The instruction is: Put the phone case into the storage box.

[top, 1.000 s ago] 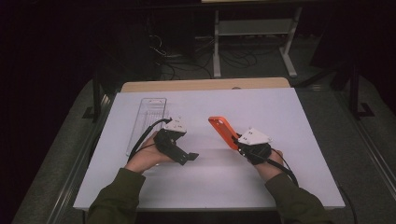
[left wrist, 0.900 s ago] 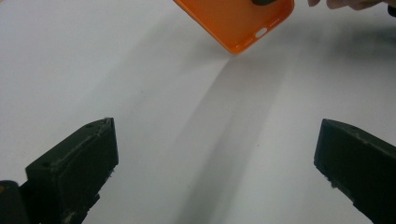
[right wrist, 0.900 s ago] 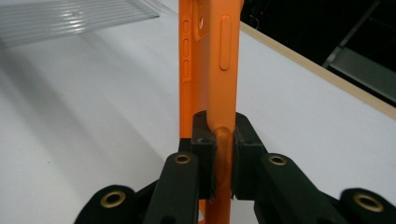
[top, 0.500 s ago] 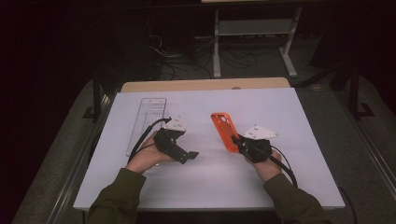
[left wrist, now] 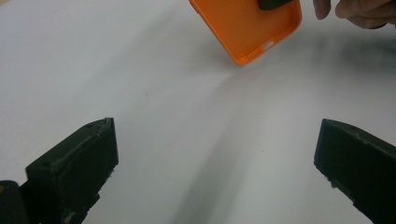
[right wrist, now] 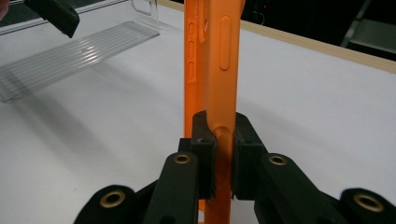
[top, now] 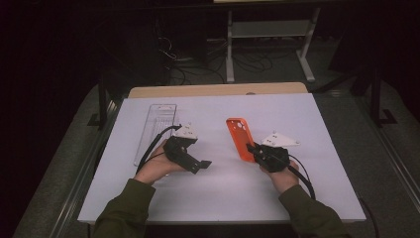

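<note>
An orange phone case (top: 238, 136) is held above the white table (top: 322, 178), right of centre. My right gripper (top: 252, 148) is shut on the case's near end. In the right gripper view the case (right wrist: 217, 60) stands on edge, pinched between the two black pads (right wrist: 203, 140), with its side buttons facing me. My left gripper (top: 200, 166) rests left of centre with its jaws wide open and pointing toward the case. In the left gripper view nothing lies between its jaws (left wrist: 217, 135), and the case's hollow inside (left wrist: 247, 28) shows beyond them.
A clear plastic tray (top: 154, 126) lies flat at the left of the table, behind the left hand; its ribbed surface (right wrist: 70, 56) shows in the right gripper view. Past the table's wooden far edge (top: 218, 90) are dark floor, cables and a metal stand.
The right hand has rolled, bringing the orange case from a slant to nearly straight along the table's depth. The grey plate now shows to its right. The left gripper has stayed put.
</note>
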